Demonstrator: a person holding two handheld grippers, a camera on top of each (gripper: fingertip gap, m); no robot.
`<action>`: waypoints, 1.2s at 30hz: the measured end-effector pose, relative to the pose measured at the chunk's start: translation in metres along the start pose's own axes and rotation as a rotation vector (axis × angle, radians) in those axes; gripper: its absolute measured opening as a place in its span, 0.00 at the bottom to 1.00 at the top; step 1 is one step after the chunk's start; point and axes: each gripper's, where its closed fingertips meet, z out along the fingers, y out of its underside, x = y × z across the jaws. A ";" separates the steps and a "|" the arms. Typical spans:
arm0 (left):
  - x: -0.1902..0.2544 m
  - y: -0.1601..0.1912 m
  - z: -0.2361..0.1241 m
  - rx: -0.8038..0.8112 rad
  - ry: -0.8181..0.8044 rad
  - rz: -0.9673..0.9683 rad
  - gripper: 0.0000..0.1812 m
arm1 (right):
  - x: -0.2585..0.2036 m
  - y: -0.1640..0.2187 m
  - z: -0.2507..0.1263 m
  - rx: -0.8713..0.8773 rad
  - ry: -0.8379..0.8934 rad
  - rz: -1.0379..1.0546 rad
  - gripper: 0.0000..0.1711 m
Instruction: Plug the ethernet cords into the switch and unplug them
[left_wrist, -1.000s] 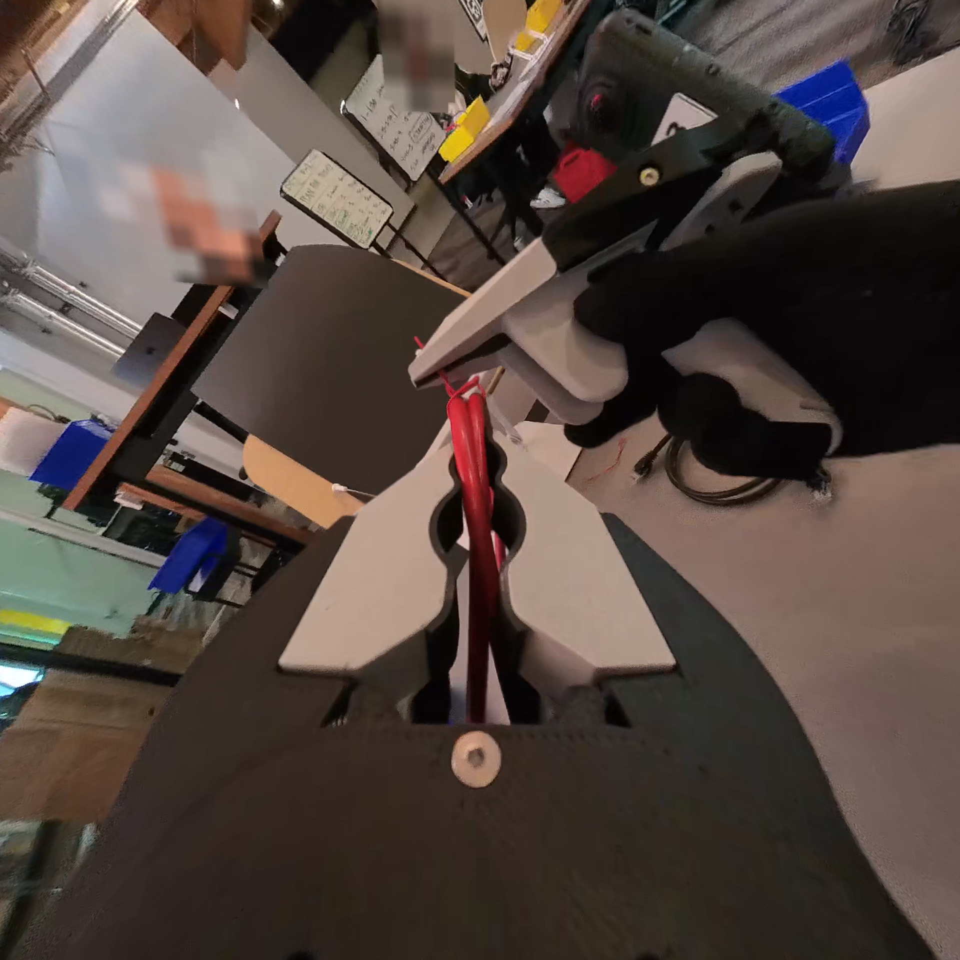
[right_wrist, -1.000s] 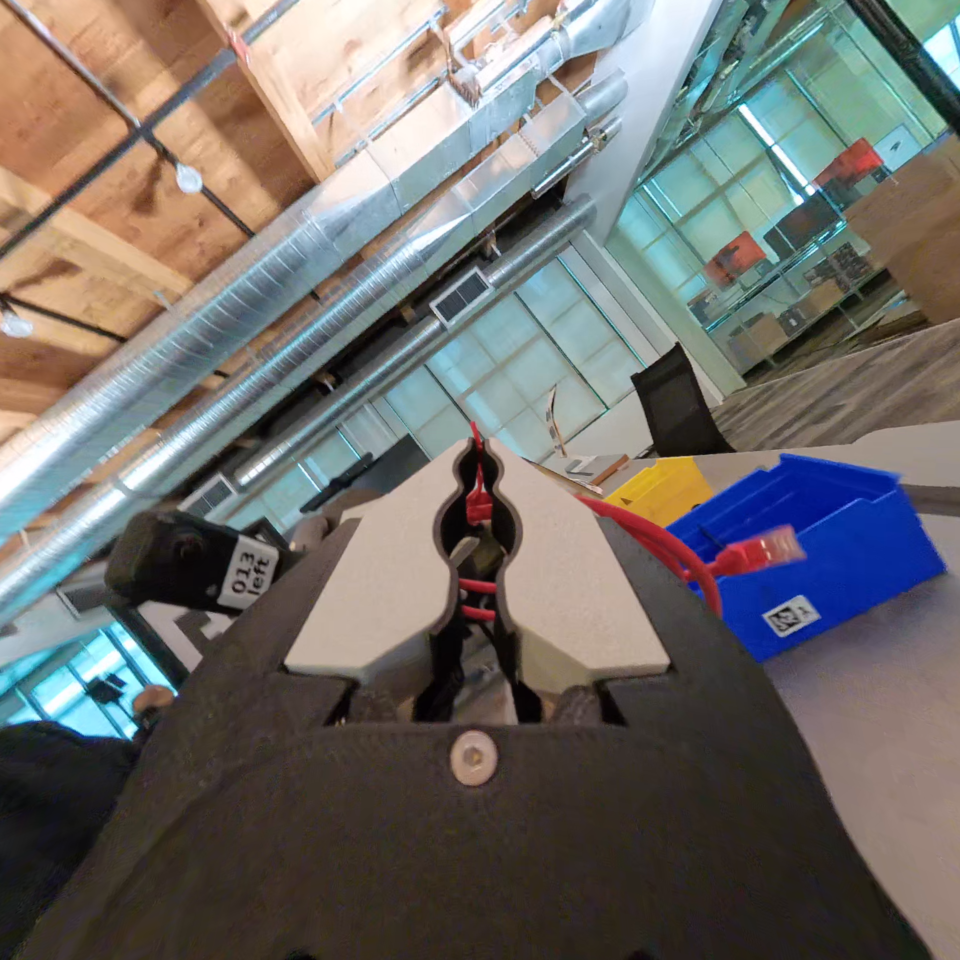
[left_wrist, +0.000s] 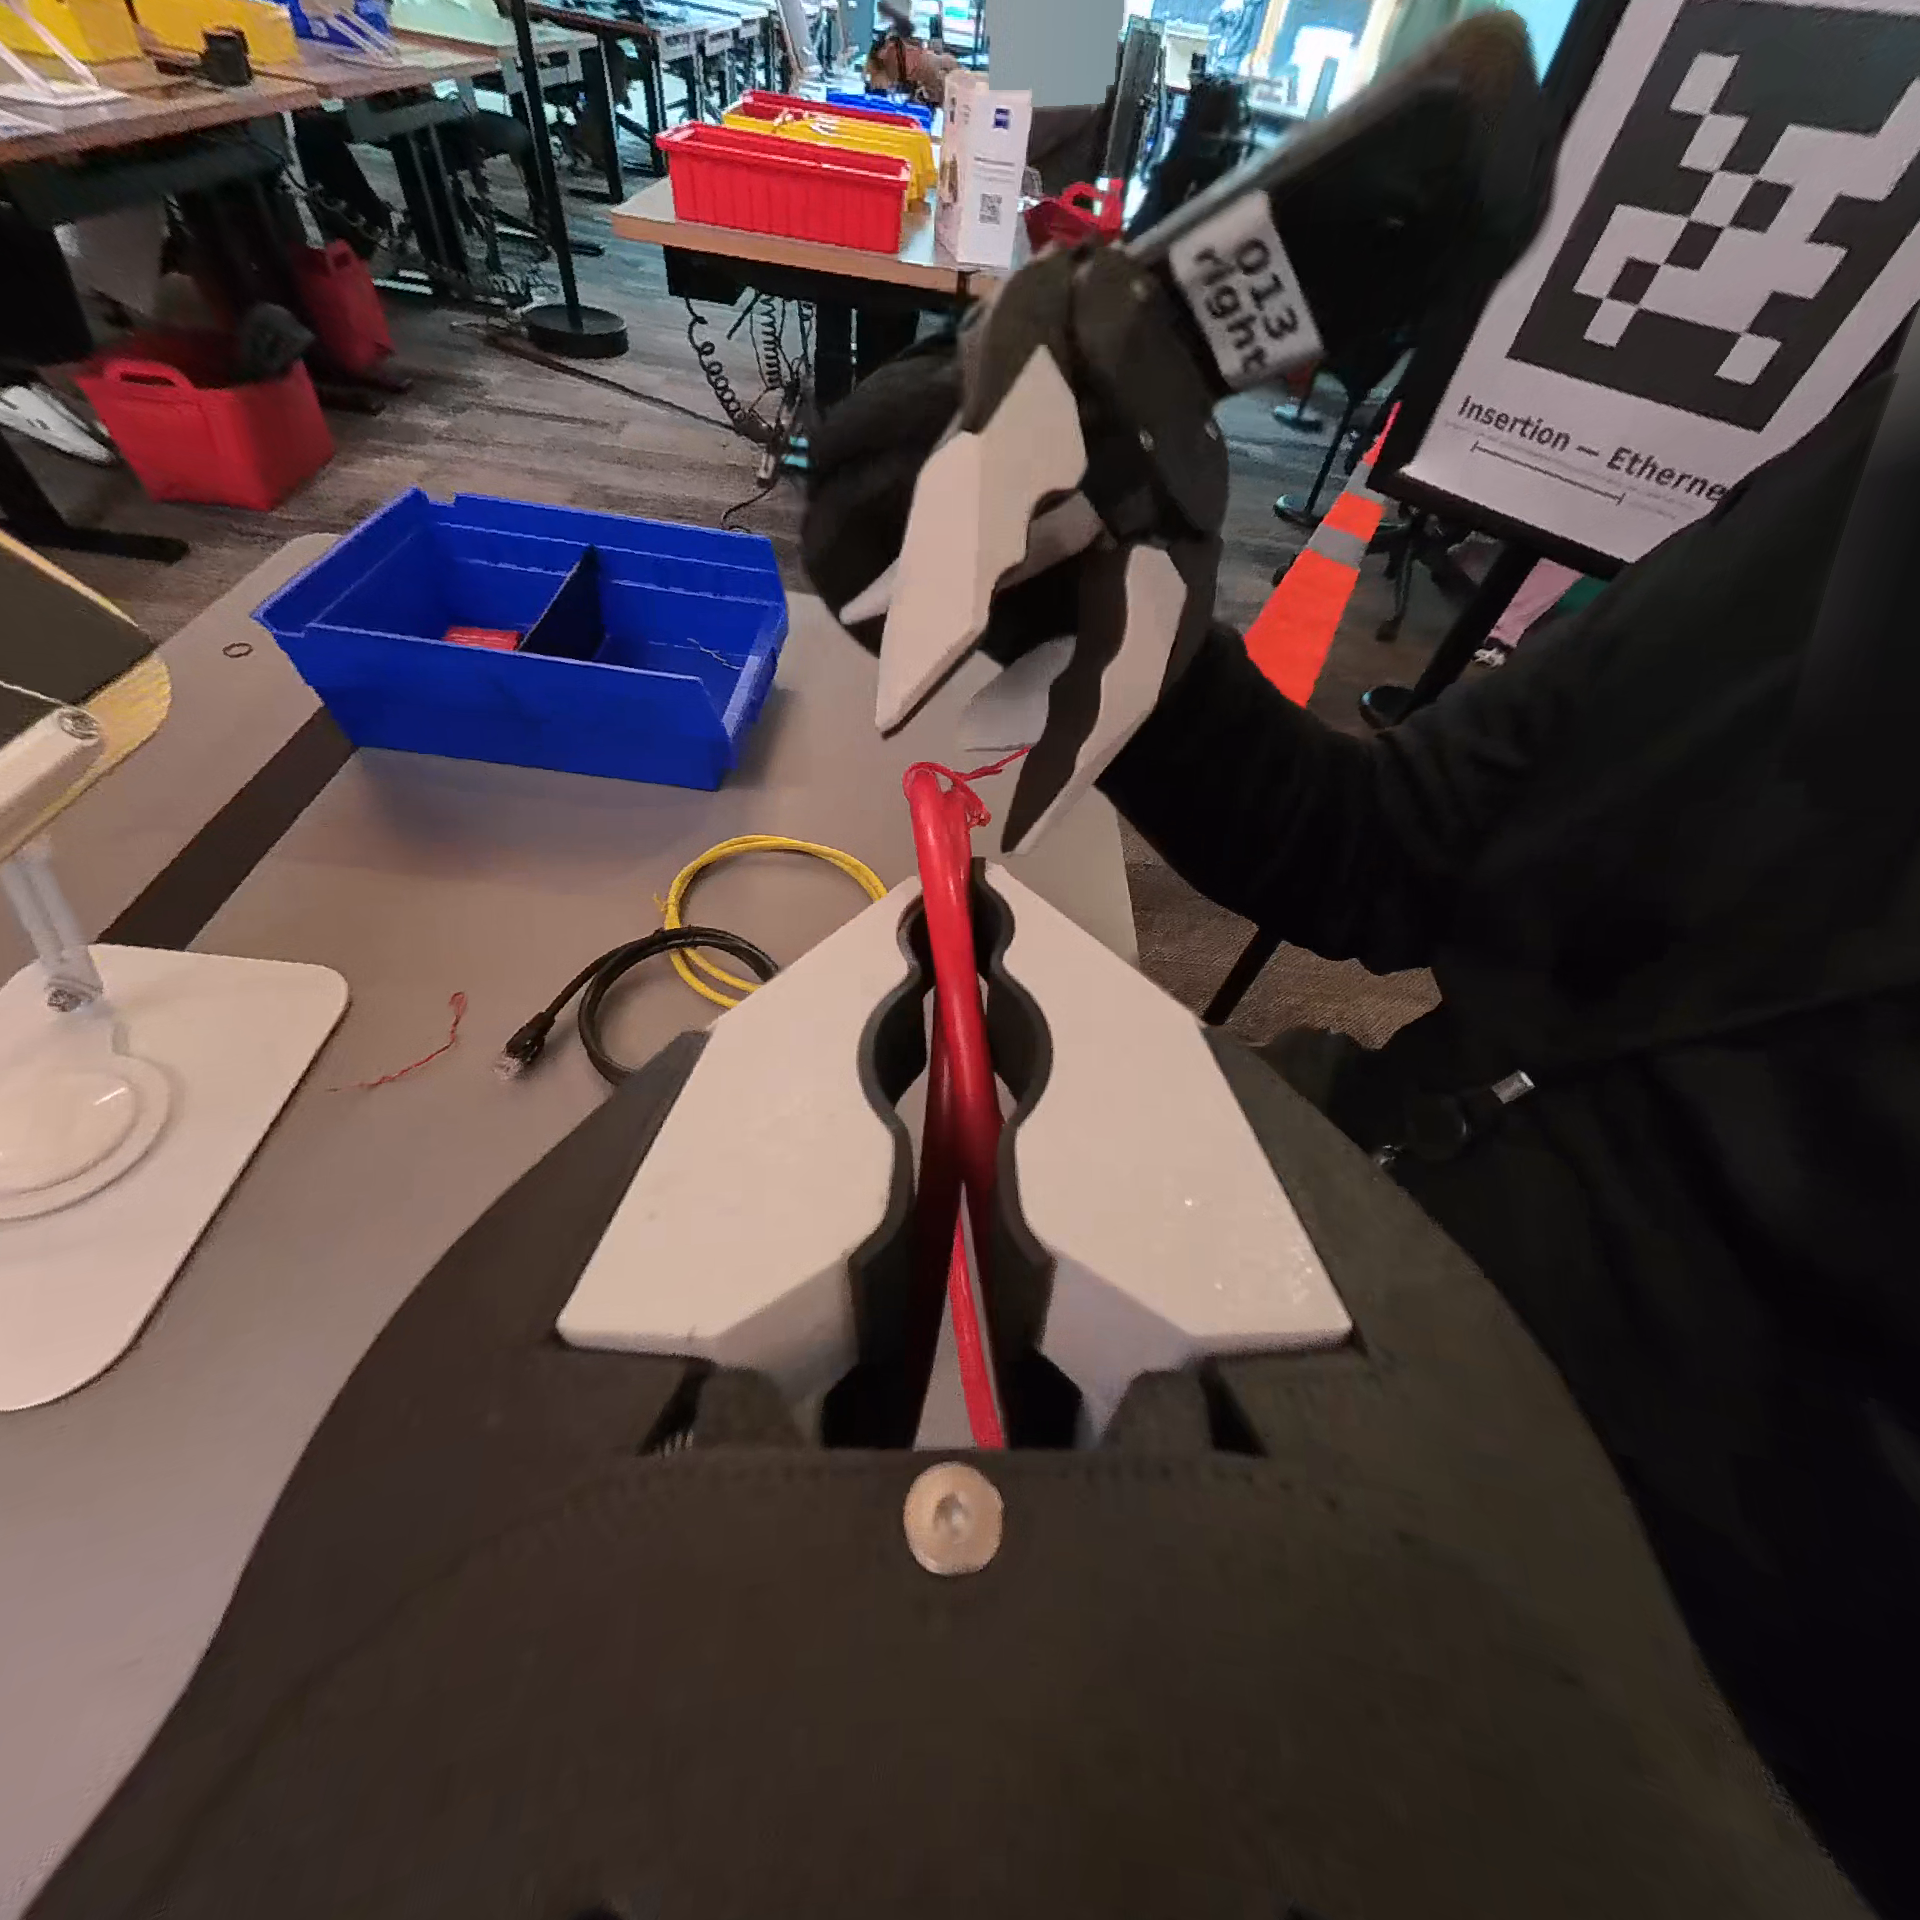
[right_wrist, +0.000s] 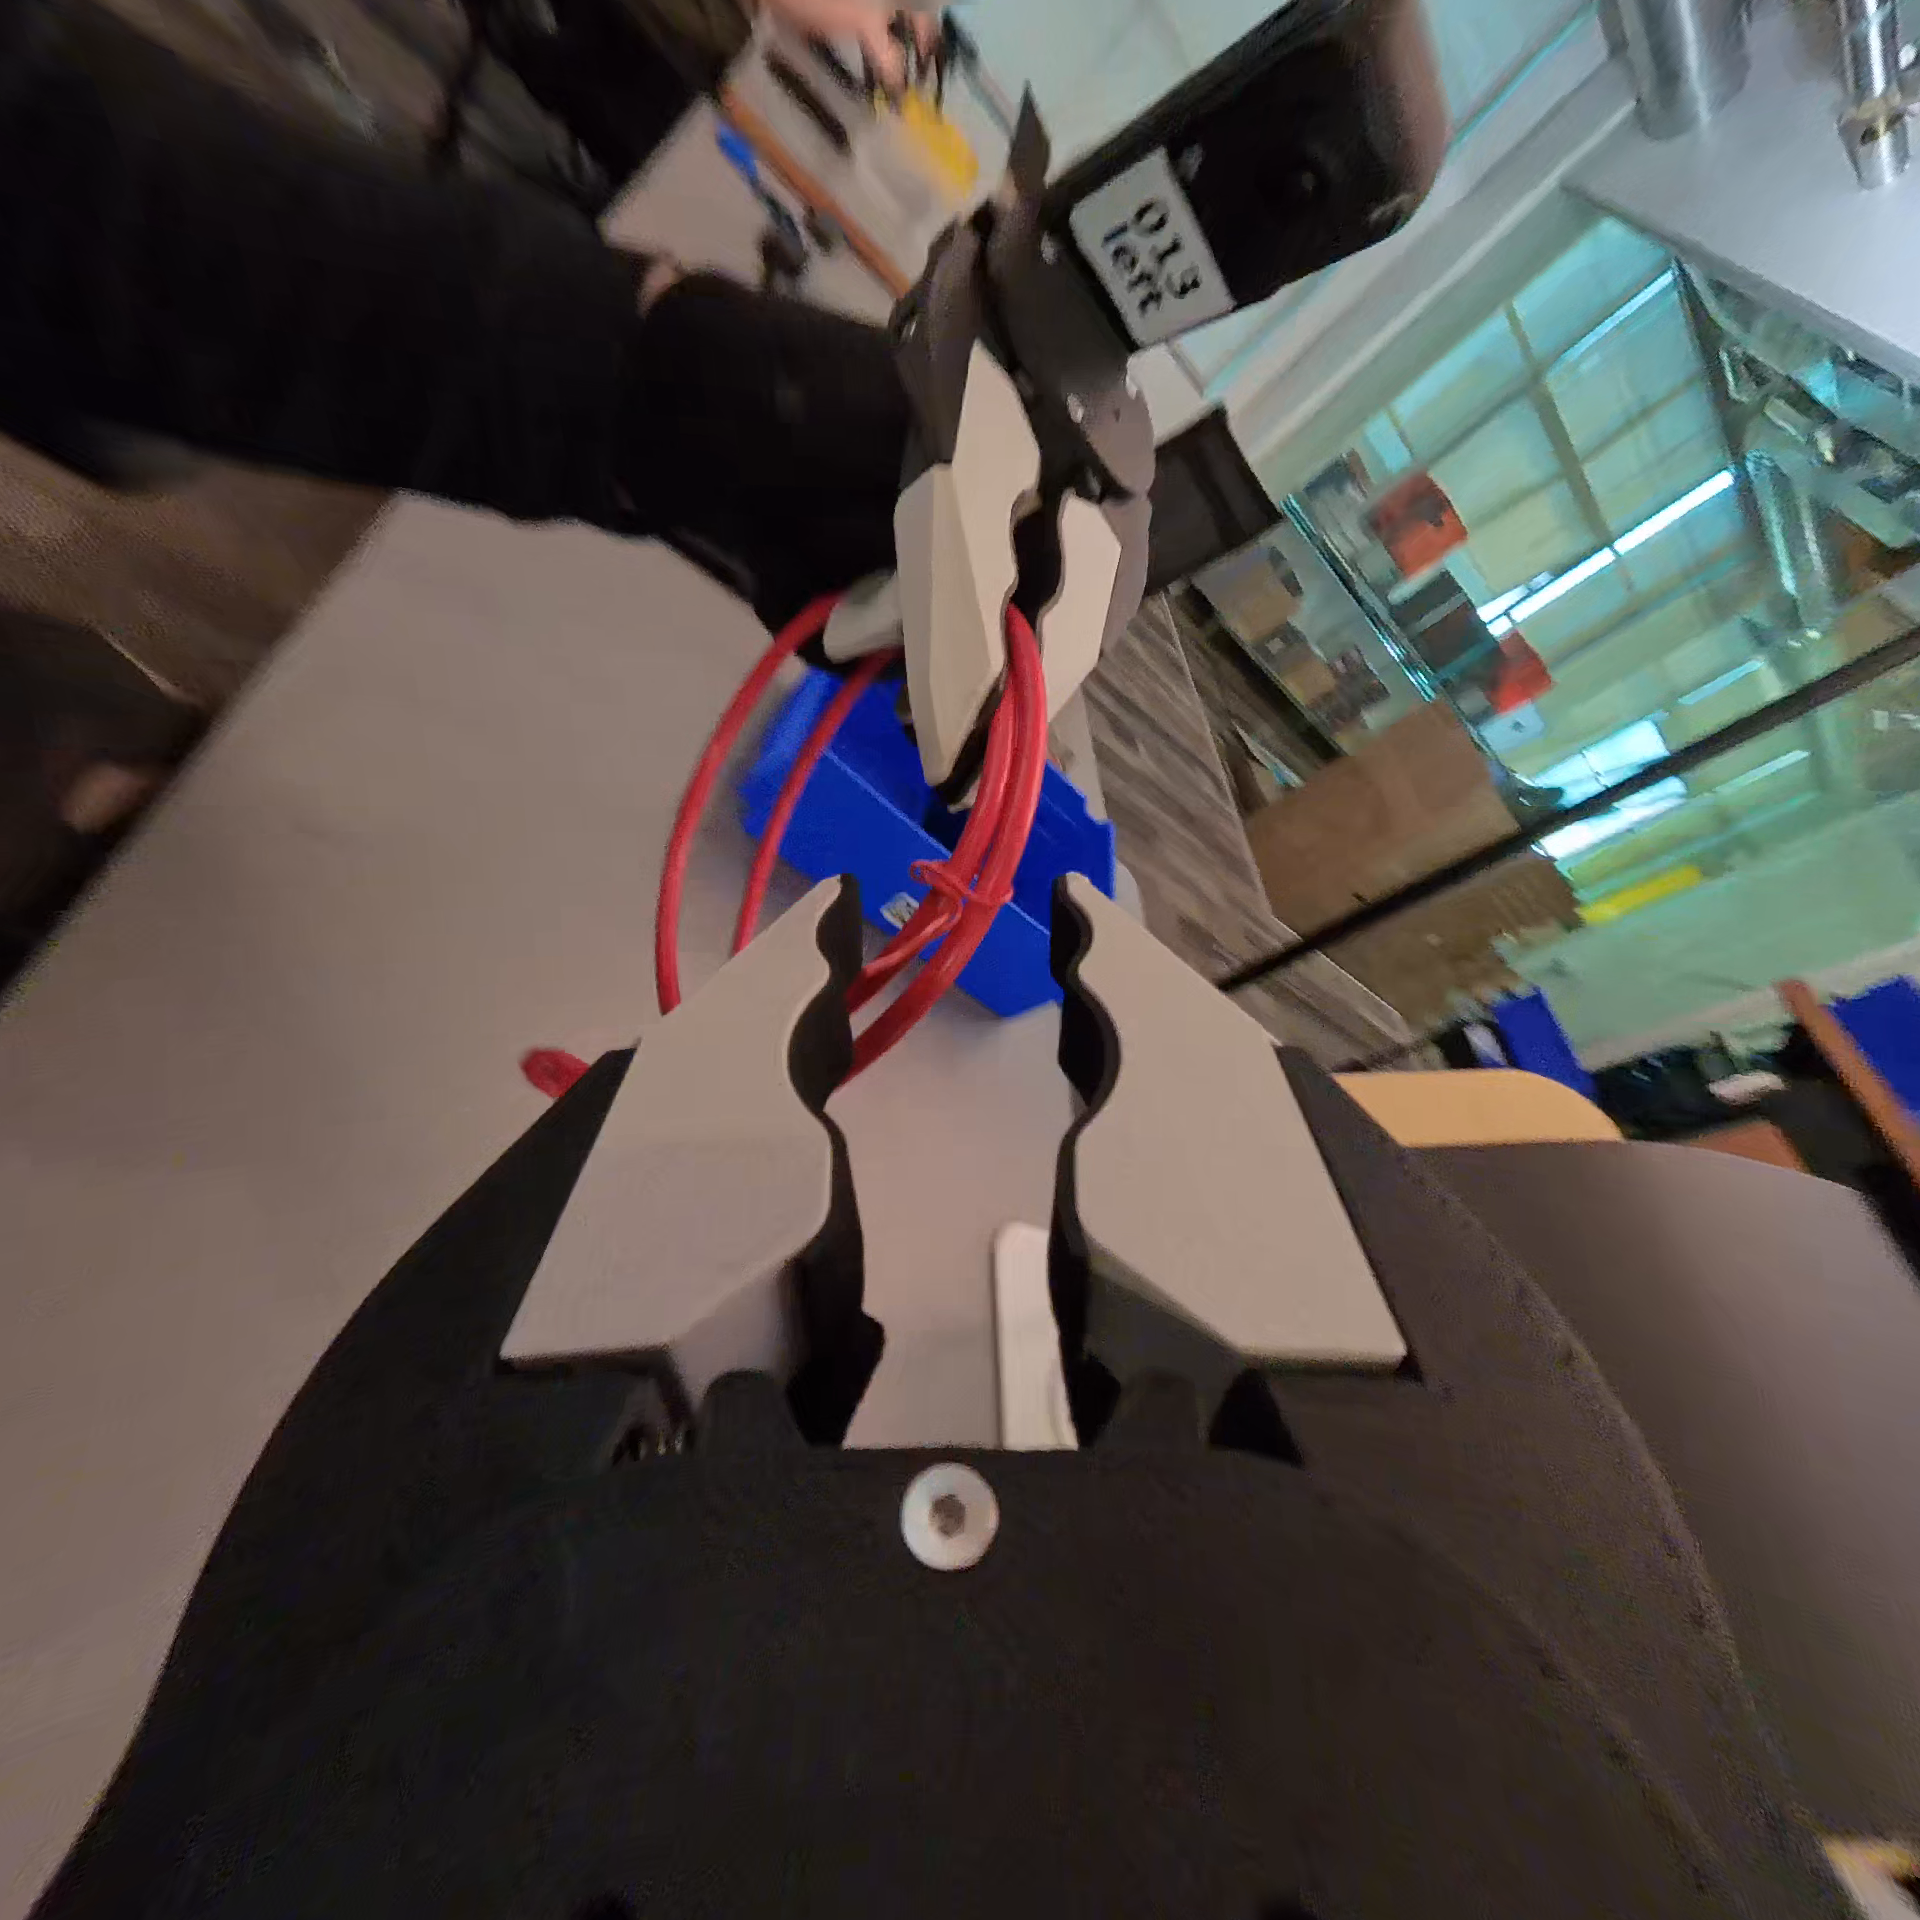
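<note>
In the left wrist view, a coiled red ethernet cord (left_wrist: 951, 997) is clamped between the closed fingers of the left gripper (left_wrist: 951, 894). The right gripper (left_wrist: 971, 769) is held just above it, fingers spread. A black cord (left_wrist: 634, 997), a yellow cord (left_wrist: 769, 894) and a blue bin (left_wrist: 540, 707) are seen on the grey table (left_wrist: 416, 894).

In the right wrist view, the right gripper (right_wrist: 951, 904) is spread wide and empty. The red coil (right_wrist: 997, 831), bound with a red twist tie (right_wrist: 948, 883), is hung from the pinched left gripper (right_wrist: 961, 769).

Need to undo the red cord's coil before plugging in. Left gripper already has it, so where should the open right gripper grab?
Probably at the twist tie binding the red cord, where the strands bunch just ahead of the right gripper. Come straight forward, fingers either side; the left gripper clamps the coil right above.
</note>
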 end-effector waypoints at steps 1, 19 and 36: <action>0.000 -0.001 0.000 0.005 0.009 -0.020 0.00 | 0.000 0.002 0.001 -0.045 0.017 -0.049 0.19; -0.007 -0.001 -0.004 0.001 0.001 -0.158 0.01 | 0.005 0.001 0.007 -0.291 0.158 -0.368 0.04; -0.020 -0.021 -0.002 0.046 -0.256 0.043 0.01 | 0.042 0.011 0.010 -0.032 0.251 0.181 0.00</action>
